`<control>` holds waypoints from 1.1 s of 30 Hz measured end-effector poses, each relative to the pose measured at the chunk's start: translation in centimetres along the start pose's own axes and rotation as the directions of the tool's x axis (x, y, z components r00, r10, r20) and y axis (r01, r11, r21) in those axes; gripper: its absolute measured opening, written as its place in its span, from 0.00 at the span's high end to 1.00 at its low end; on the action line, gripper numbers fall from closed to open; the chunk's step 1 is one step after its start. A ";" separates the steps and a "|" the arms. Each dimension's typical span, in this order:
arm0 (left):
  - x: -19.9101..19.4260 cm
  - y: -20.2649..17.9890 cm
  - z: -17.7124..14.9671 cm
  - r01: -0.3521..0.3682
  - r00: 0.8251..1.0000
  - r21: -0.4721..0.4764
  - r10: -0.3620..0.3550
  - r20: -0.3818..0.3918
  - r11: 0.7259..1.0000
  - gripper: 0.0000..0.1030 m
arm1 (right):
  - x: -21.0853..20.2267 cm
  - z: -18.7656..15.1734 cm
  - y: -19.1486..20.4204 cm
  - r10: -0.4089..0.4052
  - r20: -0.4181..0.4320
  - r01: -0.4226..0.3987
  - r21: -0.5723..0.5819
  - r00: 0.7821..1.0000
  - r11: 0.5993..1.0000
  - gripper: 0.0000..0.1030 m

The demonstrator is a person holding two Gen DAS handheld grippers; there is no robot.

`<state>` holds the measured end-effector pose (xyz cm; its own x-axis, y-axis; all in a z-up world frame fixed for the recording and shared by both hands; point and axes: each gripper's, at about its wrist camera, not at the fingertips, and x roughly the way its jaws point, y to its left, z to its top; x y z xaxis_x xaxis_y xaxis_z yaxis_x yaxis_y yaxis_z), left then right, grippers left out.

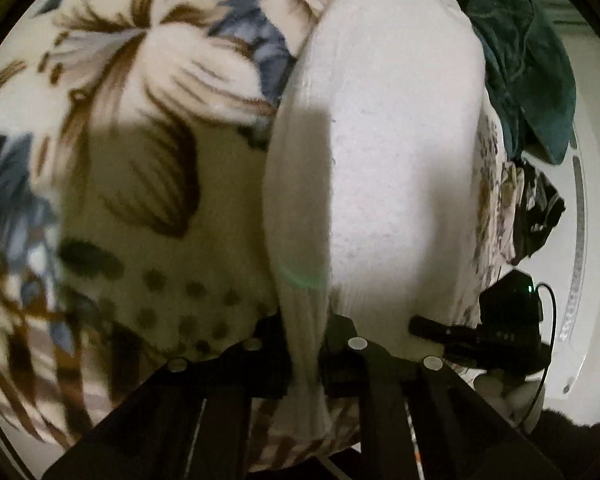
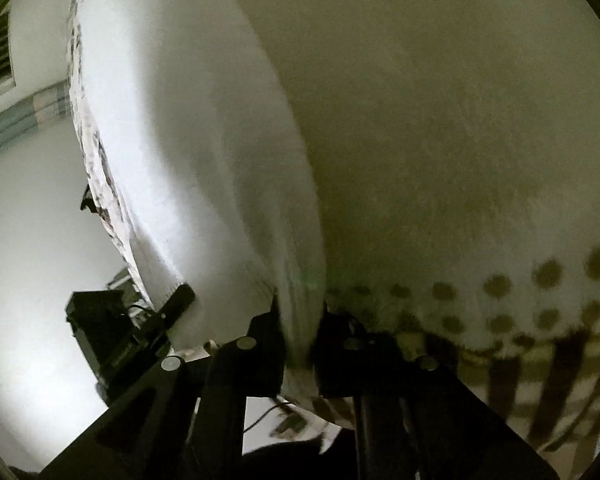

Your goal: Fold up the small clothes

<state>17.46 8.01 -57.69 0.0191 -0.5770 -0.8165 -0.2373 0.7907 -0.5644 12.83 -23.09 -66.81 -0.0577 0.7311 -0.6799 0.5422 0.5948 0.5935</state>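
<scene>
One white knit cloth (image 1: 400, 140), pinched by both left hand-held gripper (image 1: 306, 356) and right hand-held gripper (image 2: 300, 344); one floral fleece blanket (image 1: 140, 120) beneath; one dark green garment (image 1: 528, 60); white wall (image 2: 28, 200).

The small garment (image 1: 400, 152) is plain white with a faint ribbed edge. The blanket (image 1: 140, 120) under it is cream, printed with brown and blue-grey flowers and rows of olive-brown dots. A crumpled cloth (image 1: 524, 52) is dark teal. Both grippers' fingers (image 1: 236, 364) are black.

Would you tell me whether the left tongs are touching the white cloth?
Touching: the left wrist view shows the left tongs pinching the white cloth, its bunched edge squeezed between them.
</scene>
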 end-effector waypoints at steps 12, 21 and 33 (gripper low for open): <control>-5.4 -5.0 1.2 0.016 0.997 0.009 -0.016 0.075 1.000 0.93 | -6.8 -2.2 6.0 -0.052 0.112 0.063 -0.105 0.992 0.992 0.91; -8.4 -9.2 7.9 0.120 0.978 0.036 -0.124 0.168 0.992 0.93 | -13.5 1.2 11.5 0.009 0.190 0.027 -0.186 0.982 0.982 0.91; -5.7 -16.5 27.9 0.175 0.940 0.156 -0.212 0.268 0.972 0.93 | -20.1 18.0 25.6 0.028 0.462 0.120 -0.288 0.887 0.950 0.91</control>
<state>48.36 3.95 -47.06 0.3288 -0.6553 -0.6801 -0.0755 0.6996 -0.7105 43.01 -28.57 -45.68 0.3508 0.5103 -0.7852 0.2664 0.7495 0.6061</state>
